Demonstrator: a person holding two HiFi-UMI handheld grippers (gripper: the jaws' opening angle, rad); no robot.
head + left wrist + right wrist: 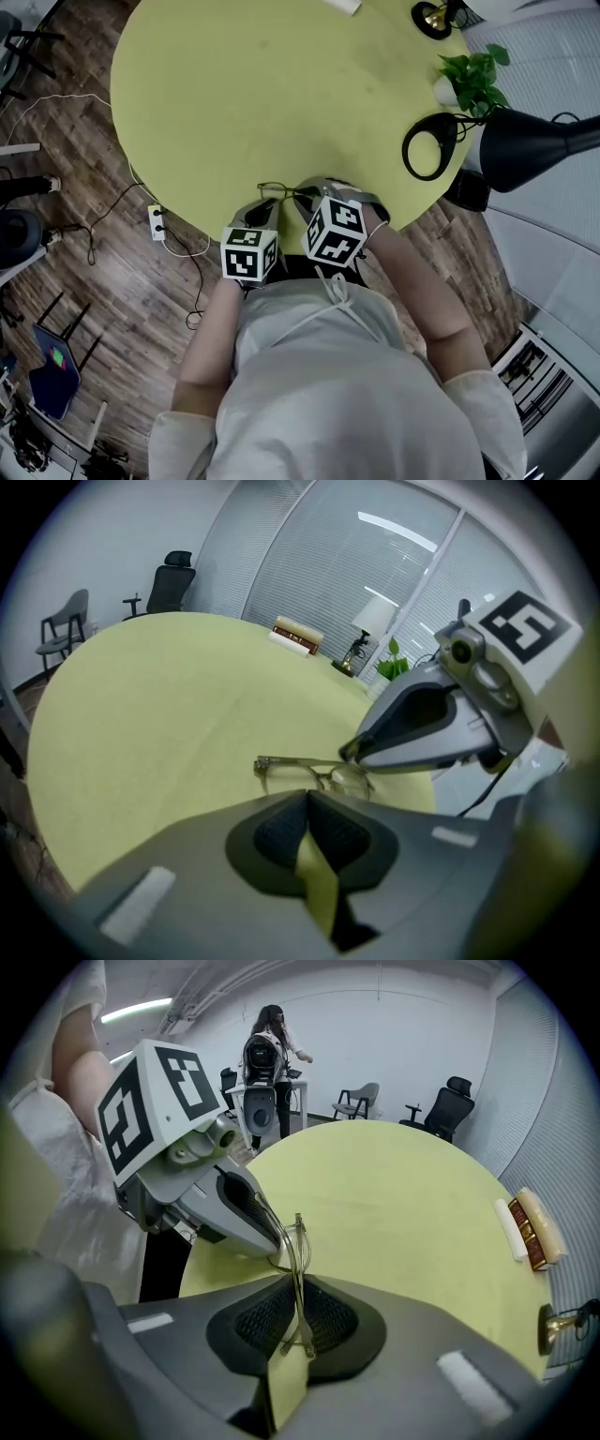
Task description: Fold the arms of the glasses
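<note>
One glasses [314,772]; left tool [307,801], right tool [298,1288]

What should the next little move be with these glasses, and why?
Probably nudge the left gripper forward to the free end of the glasses and sweep its arm inward. The right gripper is shut on the glasses, steadying them; the left is shut, empty, just short of the frame. Whether that arm is already folded is unclear.
</note>
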